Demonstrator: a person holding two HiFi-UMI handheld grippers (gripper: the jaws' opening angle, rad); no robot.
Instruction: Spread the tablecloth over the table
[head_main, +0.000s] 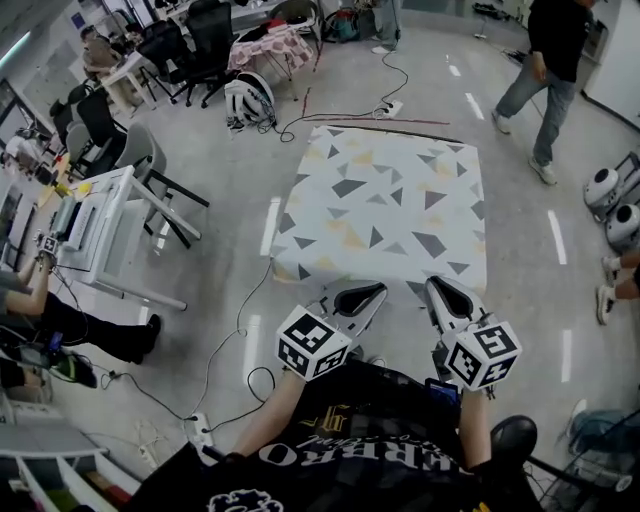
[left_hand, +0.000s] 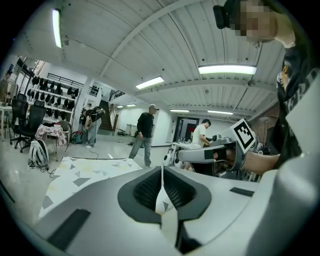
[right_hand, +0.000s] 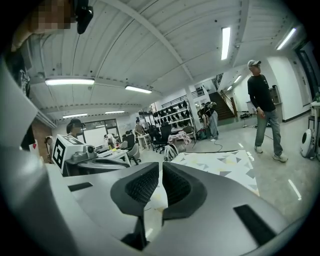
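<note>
A white tablecloth (head_main: 385, 205) printed with grey and yellow triangles lies spread out in front of me, and whatever is under it is hidden. Its near edge is lifted by both grippers. My left gripper (head_main: 372, 292) is shut on that edge near the left corner; in the left gripper view a fold of the tablecloth (left_hand: 163, 200) is pinched between the jaws of the left gripper (left_hand: 162, 172). My right gripper (head_main: 440, 288) is shut on the edge further right. In the right gripper view a strip of the tablecloth (right_hand: 155, 200) sits between the closed jaws of the right gripper (right_hand: 161, 170).
A person (head_main: 545, 70) walks past the far right corner. White round devices (head_main: 603, 187) stand on the floor at the right. A white desk (head_main: 100, 225) and a grey chair (head_main: 150, 165) stand at the left. Cables (head_main: 240, 330) trail over the floor.
</note>
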